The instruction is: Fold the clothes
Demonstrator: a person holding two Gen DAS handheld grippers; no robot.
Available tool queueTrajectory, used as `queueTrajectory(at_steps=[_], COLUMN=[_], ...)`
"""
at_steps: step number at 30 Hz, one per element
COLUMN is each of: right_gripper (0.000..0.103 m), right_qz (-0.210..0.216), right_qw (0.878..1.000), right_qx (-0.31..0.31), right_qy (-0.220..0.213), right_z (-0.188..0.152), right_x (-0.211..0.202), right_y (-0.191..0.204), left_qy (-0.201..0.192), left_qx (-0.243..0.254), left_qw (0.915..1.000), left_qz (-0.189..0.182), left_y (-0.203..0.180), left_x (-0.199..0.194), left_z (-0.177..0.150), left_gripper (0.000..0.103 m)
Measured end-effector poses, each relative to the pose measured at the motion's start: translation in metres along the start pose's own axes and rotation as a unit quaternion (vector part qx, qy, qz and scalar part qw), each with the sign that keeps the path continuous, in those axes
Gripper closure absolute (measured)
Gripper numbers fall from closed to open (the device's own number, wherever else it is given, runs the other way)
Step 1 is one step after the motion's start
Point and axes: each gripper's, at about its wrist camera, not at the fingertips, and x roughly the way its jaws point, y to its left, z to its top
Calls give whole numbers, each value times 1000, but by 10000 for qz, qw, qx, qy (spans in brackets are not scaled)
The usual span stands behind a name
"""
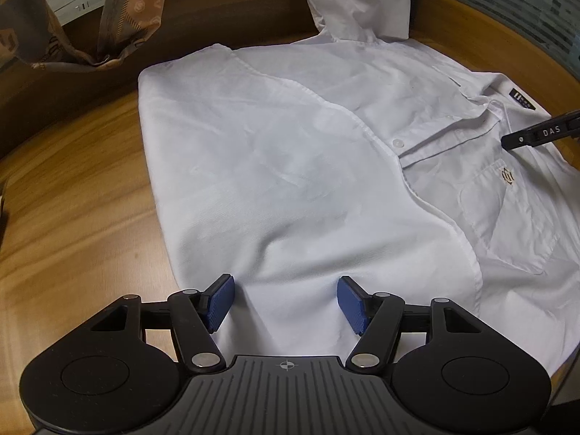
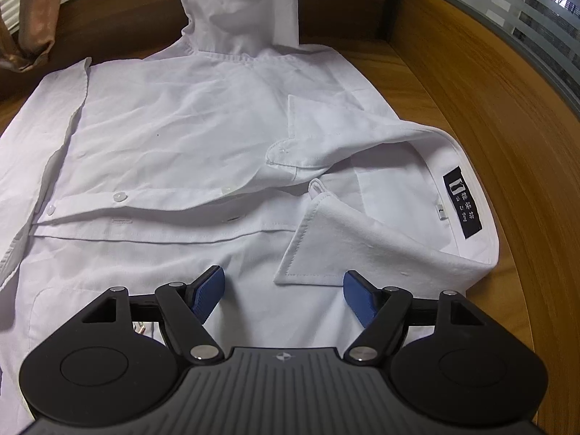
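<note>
A: Blue pads on the left gripper, spread wide, gripping nothing, poised low over the white shirt at its near edge. Same at the right gripper: jaws wide, empty, hovering by the collar point.

B: Lying where, that shirt?

A: Flat on the wooden table, front up, collar at the right-hand end. One side panel seemingly folded over the front already; far sleeve sticking out towards the back edge.

B: So early to midway, judging by that?

A: Probably. Sleeve left to tuck, further folds still to make. Brown patterned fabric hanging beyond, untouched.

B: Any writing?

A: Dark neck label with a white logo and characters too small to read; beneath it a size tag, apparently "L". Gold emblem on the chest pocket. "DAS" on the right gripper's finger in the left wrist view.
</note>
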Motion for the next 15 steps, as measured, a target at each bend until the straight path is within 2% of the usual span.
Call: queueTrajectory(at_steps=[7, 14, 15], right_gripper=[24, 24, 28], right_qz=[71, 180, 185], right_qw=[9998, 9993, 9990], right_qx=[-159, -312, -359], right_qy=[-61, 113, 180], right_z=[-1, -16, -18], right_x=[2, -9, -14], right_y=[-5, -12, -13], left_qy=[86, 169, 191], left_qx=[-67, -209, -238], left_qw=[9999, 9996, 9994], left_qz=[45, 128, 135], left_y=[-10, -16, -18], left_x=[-3, -4, -5], left_z=[-4, -4, -5], left_gripper=[36, 34, 34])
